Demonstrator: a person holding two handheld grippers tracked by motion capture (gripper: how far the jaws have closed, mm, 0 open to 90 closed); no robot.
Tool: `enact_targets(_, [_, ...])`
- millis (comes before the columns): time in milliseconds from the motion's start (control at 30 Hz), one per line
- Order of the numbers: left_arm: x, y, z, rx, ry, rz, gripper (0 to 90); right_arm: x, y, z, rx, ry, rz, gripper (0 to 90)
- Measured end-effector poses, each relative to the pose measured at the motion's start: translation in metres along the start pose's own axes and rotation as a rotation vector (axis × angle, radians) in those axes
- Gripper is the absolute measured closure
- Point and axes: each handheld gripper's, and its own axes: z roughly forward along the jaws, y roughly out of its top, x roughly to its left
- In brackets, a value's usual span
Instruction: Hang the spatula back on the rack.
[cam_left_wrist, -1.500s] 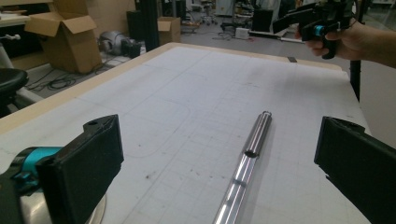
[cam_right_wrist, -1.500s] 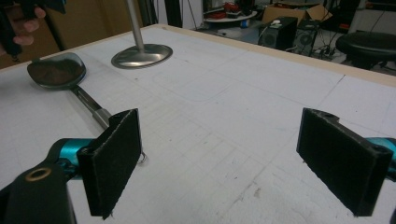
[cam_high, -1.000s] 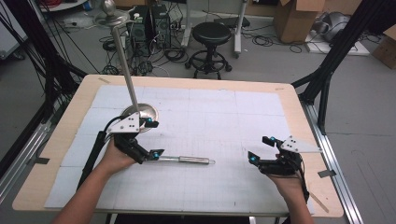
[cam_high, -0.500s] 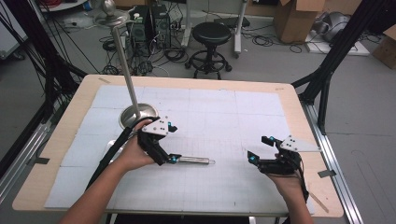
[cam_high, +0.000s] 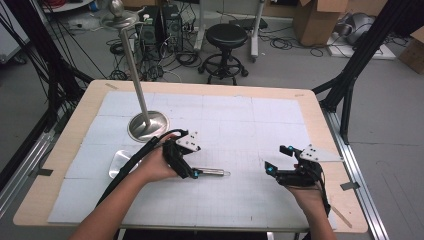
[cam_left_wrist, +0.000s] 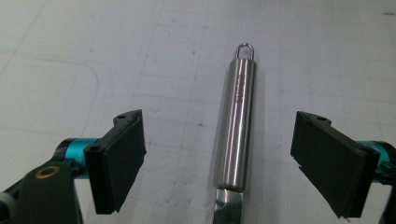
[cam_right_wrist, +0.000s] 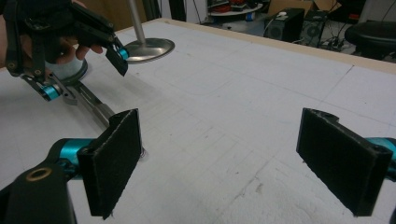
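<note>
Left forearm comes in from the bench's near edge, slanting up and right toward the bench middle; the hand wraps the left gripper (cam_high: 196, 173), which points right and slightly down, low over the bench surface. Its jaws have just been closing but stand apart, fingers (cam_left_wrist: 116, 161) not pressing on anything, a wide gap between the two pads in the left gripper view. Right forearm enters near the bench's near right corner, hand gripping the right gripper (cam_high: 276, 160), aimed left toward the other hand, grey plate on top. Its jaws stand wide apart, fingers (cam_right_wrist: 112, 161) with nothing between them, close above the bench.
</note>
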Motion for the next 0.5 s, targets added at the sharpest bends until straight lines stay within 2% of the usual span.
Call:
enact_targets(67, [0.000, -0.001, 0.002, 0.030, -0.009, -0.014, 23.7, 0.001, 0.000, 0.000, 0.005, 0.002, 0.003, 13.5])
enact_targets(300, [-0.001, -0.001, 0.012, 0.120, -0.024, -0.010, 29.9, 0.001, 0.000, 0.003, 0.017, 0.006, -0.002, 13.5])
enact_targets(400, [-0.002, 0.003, 0.018, 0.177, -0.044, 0.006, 32.6, 0.002, -0.001, 0.004, 0.021, 0.009, -0.004, 13.5])
enact_targets(500, [-0.002, 0.006, 0.026, 0.234, -0.066, -0.002, 32.7, 0.002, -0.001, 0.005, 0.027, 0.012, -0.008, 13.9])
